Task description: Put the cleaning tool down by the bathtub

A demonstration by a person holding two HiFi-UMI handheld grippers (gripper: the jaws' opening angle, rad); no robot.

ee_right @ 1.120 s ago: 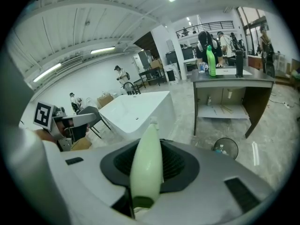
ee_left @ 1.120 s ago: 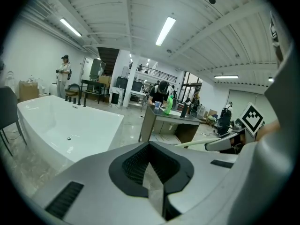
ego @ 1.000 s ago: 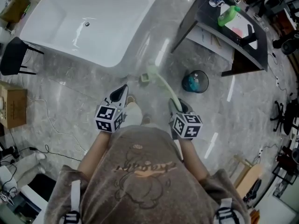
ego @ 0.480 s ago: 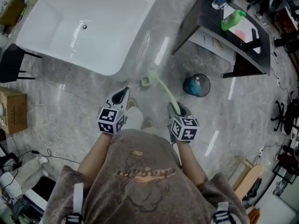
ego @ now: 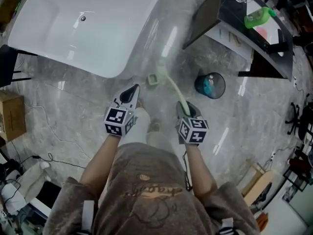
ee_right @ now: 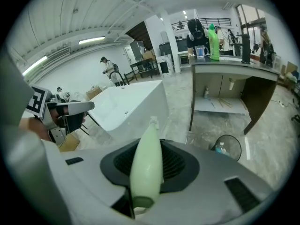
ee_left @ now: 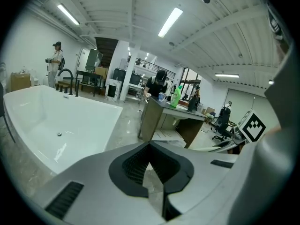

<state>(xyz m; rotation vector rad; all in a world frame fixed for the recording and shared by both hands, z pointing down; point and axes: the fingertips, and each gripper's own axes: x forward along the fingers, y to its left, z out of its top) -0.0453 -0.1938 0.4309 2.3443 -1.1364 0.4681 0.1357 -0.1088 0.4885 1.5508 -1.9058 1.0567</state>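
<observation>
The cleaning tool (ego: 168, 84) is a pale green long-handled brush. Its handle (ee_right: 146, 165) lies between the jaws of my right gripper (ego: 186, 109), which is shut on it. The brush head (ego: 155, 77) points forward over the floor, just off the near corner of the white bathtub (ego: 83, 23). In the right gripper view the brush head (ee_right: 153, 122) lines up with the bathtub (ee_right: 131, 104) beyond it. My left gripper (ego: 129, 95) hovers to the left of the brush, jaws shut and empty. The left gripper view shows its closed jaws (ee_left: 151, 146) facing the bathtub (ee_left: 56, 125).
A black desk (ego: 244, 31) with a green bottle (ego: 259, 17) stands at the right. A round bin (ego: 210, 84) sits on the floor beside it. A cardboard box (ego: 11, 116), a black chair (ego: 7, 65) and cables lie at the left. A person (ee_left: 55, 64) stands far behind the tub.
The view has shifted a little toward the bathtub and both grippers have edged forward. The brush stays in the right gripper, its head still near the tub's corner.
</observation>
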